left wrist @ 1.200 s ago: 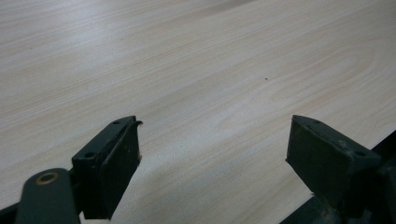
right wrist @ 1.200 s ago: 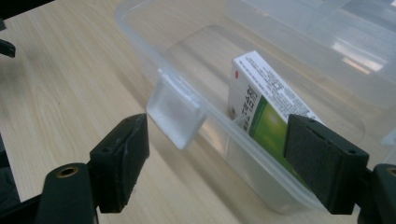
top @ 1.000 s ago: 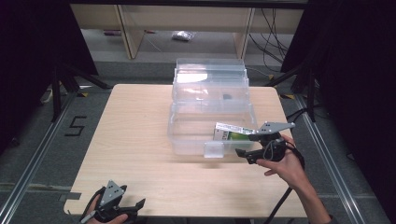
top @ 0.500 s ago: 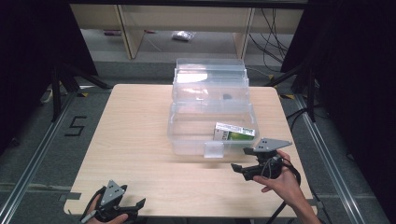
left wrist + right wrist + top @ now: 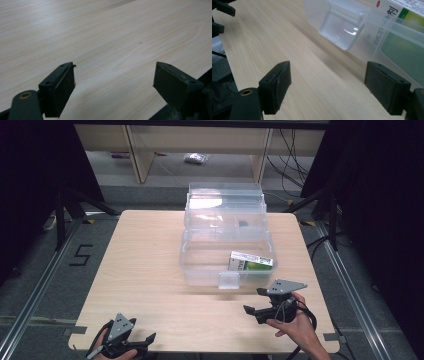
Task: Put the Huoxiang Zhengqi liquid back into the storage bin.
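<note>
While both sets of jaws stand wide apart and grip nothing, the right gripper (image 5: 260, 303) sits low over the table (image 5: 150, 270), just short of the clear plastic box (image 5: 200, 270); nothing but bare wood lies between its jaws, and the box's front latch tab (image 5: 342, 27) lies ahead of them, slightly toward the right-hand jaw; judged from this, the hand is held clear of the box so the open top is unobstructed. Beyond the right-hand jaw, behind the box wall, lies a green and white carton (image 5: 404, 22), flat on the floor of the box at its near right corner; the rest of that compartment looks empty. The lid (image 5: 225, 202) stands raised at the far side. The left gripper (image 5: 131, 342) rests at the near table edge, well apart from the box, evidently parked.
</note>
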